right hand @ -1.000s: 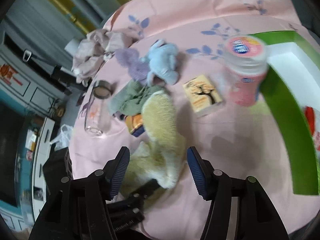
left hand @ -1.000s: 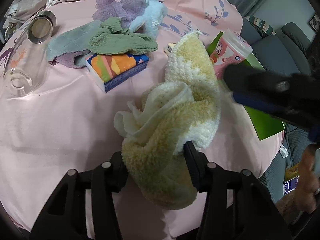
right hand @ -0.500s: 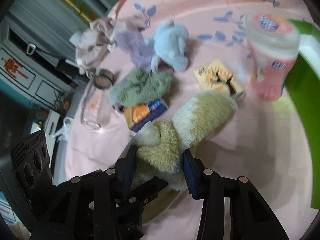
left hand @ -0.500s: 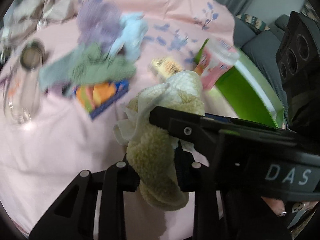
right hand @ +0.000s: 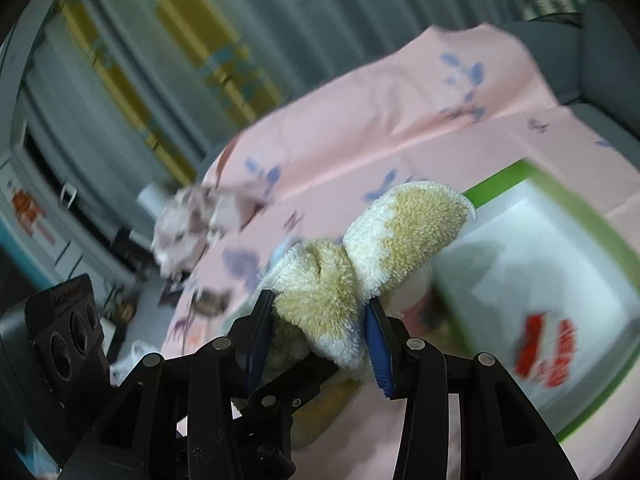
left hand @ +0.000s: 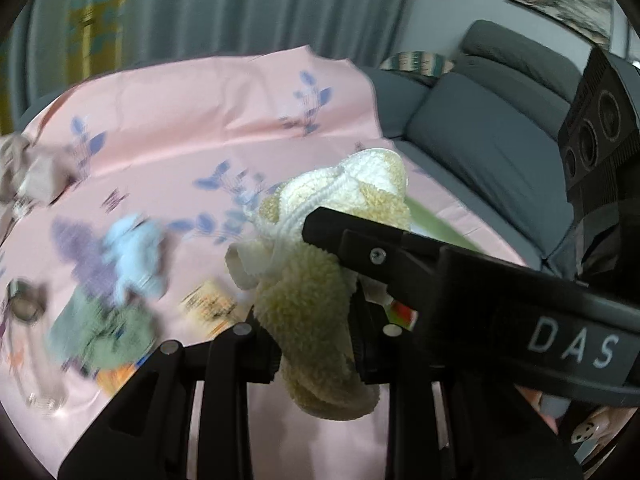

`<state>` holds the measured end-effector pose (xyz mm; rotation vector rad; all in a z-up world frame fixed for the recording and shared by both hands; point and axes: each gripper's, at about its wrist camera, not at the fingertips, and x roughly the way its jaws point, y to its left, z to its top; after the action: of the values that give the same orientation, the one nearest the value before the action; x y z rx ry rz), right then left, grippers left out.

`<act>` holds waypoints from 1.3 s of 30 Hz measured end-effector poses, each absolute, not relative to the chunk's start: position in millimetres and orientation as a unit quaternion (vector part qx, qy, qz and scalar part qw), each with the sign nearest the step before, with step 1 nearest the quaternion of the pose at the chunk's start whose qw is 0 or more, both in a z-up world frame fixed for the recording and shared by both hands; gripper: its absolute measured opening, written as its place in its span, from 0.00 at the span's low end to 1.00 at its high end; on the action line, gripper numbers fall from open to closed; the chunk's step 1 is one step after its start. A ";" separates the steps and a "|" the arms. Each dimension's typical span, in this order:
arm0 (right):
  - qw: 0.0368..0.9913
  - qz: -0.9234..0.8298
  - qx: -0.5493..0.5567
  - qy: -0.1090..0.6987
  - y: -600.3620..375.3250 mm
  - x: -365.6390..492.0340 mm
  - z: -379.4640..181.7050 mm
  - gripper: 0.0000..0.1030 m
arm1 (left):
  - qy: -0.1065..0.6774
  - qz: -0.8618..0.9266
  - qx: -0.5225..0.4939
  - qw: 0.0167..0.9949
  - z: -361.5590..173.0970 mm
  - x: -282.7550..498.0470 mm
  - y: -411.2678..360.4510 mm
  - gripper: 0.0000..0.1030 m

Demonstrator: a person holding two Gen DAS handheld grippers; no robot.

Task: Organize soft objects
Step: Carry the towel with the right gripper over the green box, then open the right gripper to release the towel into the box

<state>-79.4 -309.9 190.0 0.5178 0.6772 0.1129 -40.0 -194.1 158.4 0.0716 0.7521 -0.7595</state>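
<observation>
We are holding the yellow-and-cream fleece towel in the air, both tools on it at once. The left gripper is clamped on the lower bunched part, with a loose lobe hanging below its fingers. The right gripper is pinching a bunch higher up, blue pads pressing in from either side. The free end is standing up ahead of the right gripper and leaning toward the green-rimmed white box, which is lying just ahead and to the right of it.

Risks as we are judging them:
- Both grips are biting thick pile rather than a flat fold, so the fleece could slide out if one tool pulls away from the other.
- The two tools are crossing close together; the right one's arm is lying right over the left one's fingers, and a turn could knock them together.
- The hanging lobe could drag across the pink tablecloth on lowering and snag on the clutter ahead and to the left of the left gripper: the green cloth, the blue plush, the purple fluffy thing.
- Letting go too soon could drape the towel over the box rim instead of inside it.

Writing: "DAS" in pale letters on the right tool's arm, as seen from the left wrist. The red print inside the box is too smeared to read.
</observation>
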 end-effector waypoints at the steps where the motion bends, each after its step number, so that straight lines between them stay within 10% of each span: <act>1: 0.911 0.044 0.254 0.321 -319.0 -81.4 191.6 0.44 | 0.358 -0.374 0.037 0.855 158.9 -36.4 -207.5 0.25; 29: 0.843 -0.139 0.409 0.320 -457.5 -107.2 112.8 0.39 | 0.422 -0.455 0.113 0.776 91.5 -25.5 -338.0 0.34; 39: 0.856 -0.145 0.403 0.291 -455.5 -118.7 126.6 0.57 | 0.380 -0.450 0.107 0.801 125.4 -35.3 -309.9 0.77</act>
<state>-118.7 -455.5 126.6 0.8462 0.6125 -0.3044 -35.3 -309.9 125.4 0.2292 0.8143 -0.9658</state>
